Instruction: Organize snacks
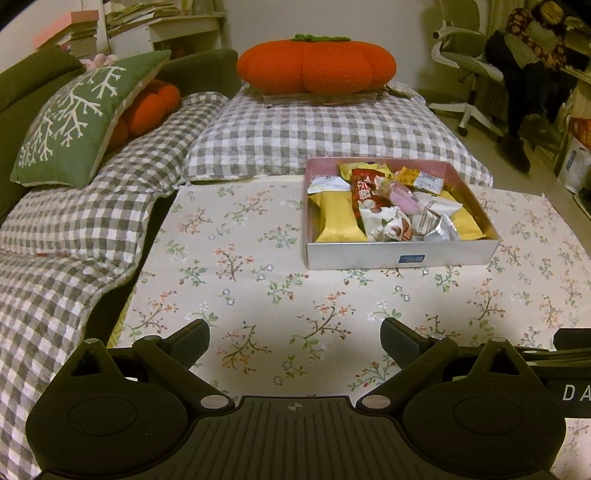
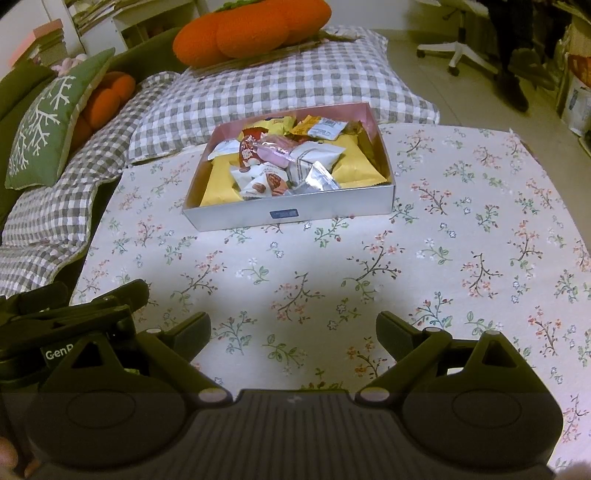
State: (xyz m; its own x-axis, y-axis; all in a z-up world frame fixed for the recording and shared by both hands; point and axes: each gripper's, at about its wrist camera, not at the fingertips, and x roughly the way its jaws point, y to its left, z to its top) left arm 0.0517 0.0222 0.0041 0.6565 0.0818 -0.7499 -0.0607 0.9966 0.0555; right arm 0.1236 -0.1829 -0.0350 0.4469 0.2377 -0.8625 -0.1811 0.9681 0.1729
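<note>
A shallow silver box with a pink inside (image 1: 369, 256) (image 2: 332, 205) sits on the floral tablecloth, far side of the table. It holds several wrapped snacks: yellow packets (image 1: 338, 221) (image 2: 218, 186), a red packet (image 1: 364, 192) (image 2: 249, 151), a pink one (image 1: 402, 194) (image 2: 280, 147) and white and silver ones (image 2: 317, 179). My left gripper (image 1: 295, 341) is open and empty, low over the cloth, well short of the box. My right gripper (image 2: 293, 332) is open and empty, also short of the box. The left gripper's body shows at the left edge of the right wrist view (image 2: 62, 314).
A checked grey-and-white cushion (image 1: 295, 133) (image 2: 280, 81) lies behind the table with an orange pumpkin pillow (image 1: 316, 66) (image 2: 251, 29) on it. A green sofa with a green snowflake pillow (image 1: 77, 118) (image 2: 48, 122) is at the left. An office chair (image 1: 469, 70) stands at the far right.
</note>
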